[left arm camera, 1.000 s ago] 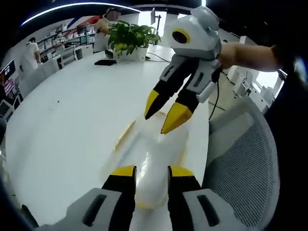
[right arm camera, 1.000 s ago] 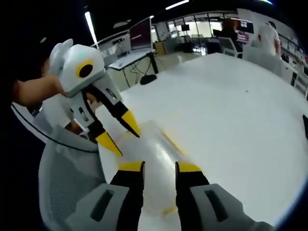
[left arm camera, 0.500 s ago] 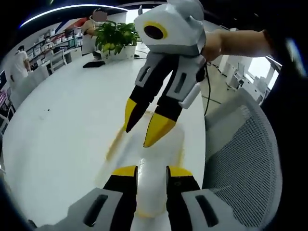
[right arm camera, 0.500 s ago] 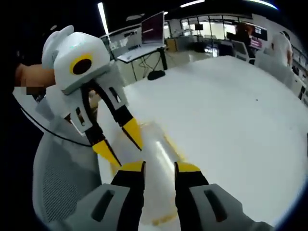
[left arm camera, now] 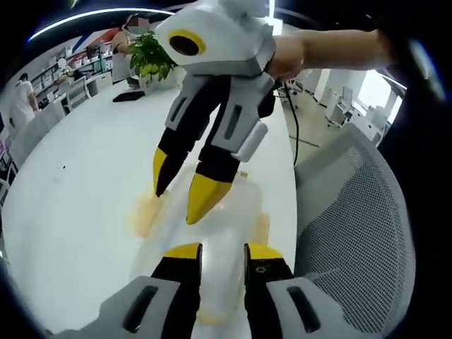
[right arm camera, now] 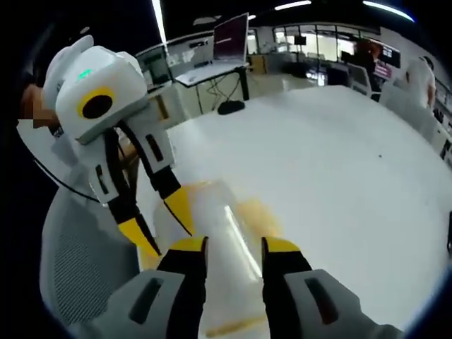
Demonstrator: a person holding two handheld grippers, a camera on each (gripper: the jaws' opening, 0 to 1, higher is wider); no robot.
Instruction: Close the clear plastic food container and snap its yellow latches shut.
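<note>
The clear plastic container (left arm camera: 224,220) lies near the table's edge, with blurred yellow latches (left arm camera: 143,212) along its sides. My left gripper (left arm camera: 223,253) hovers open just above its near end, nothing between the jaws. The right gripper (left arm camera: 182,191) reaches in from above with its jaws apart, tips over the lid. In the right gripper view the container (right arm camera: 219,224) runs away from my right gripper (right arm camera: 232,247), which stands open over it. The left gripper (right arm camera: 159,222) comes in from the left, open, tips at the container's left side. A yellow latch (right arm camera: 258,210) shows on the right side.
The white table (left arm camera: 78,176) spreads wide to the left. A grey mesh chair (left arm camera: 349,226) stands against the table's edge beside the container. A potted plant (left arm camera: 150,55) and a dark flat object sit at the far end. A desk with a monitor (right arm camera: 229,35) and people are further off.
The two grippers have drawn closer together over the container, each looming larger in the other's view. Both stay open.
</note>
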